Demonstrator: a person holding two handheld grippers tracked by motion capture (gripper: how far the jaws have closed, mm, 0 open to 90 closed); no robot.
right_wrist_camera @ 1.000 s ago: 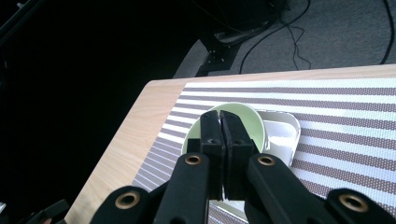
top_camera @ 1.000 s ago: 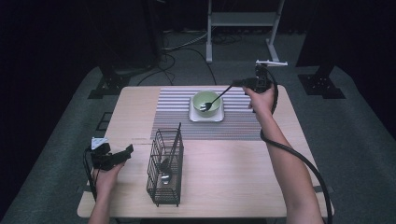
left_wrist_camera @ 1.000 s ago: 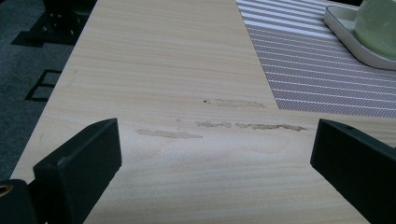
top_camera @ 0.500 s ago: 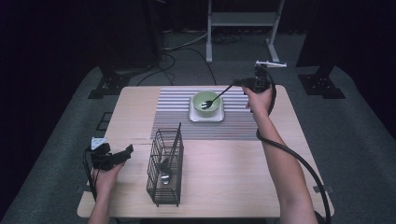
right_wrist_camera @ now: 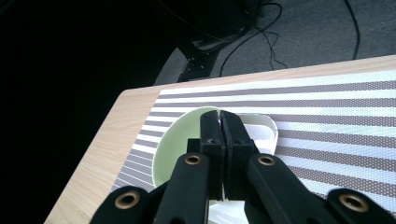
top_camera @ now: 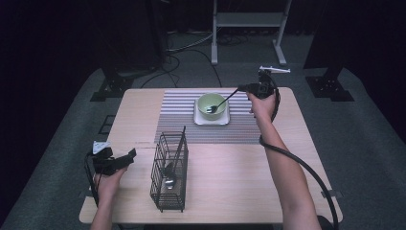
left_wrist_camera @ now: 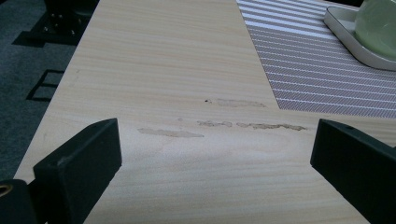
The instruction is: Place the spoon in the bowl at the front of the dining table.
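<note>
Tabletop unchanged: right gripper (top_camera: pixel 243 87) fingers still pinch the spoon (top_camera: pixel 221 102) in the bowl (top_camera: pixel 212 103); left gripper (top_camera: pixel 125 156) stays spread.

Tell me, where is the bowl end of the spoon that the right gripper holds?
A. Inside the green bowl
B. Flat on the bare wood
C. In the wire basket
A: in the high view the right gripper holds the spoon slanting down, its tip inside the green bowl.

bowl (top_camera: pixel 212 104) on tray (top_camera: pixel 211 119), rack (top_camera: pixel 169 173) nearer
</note>
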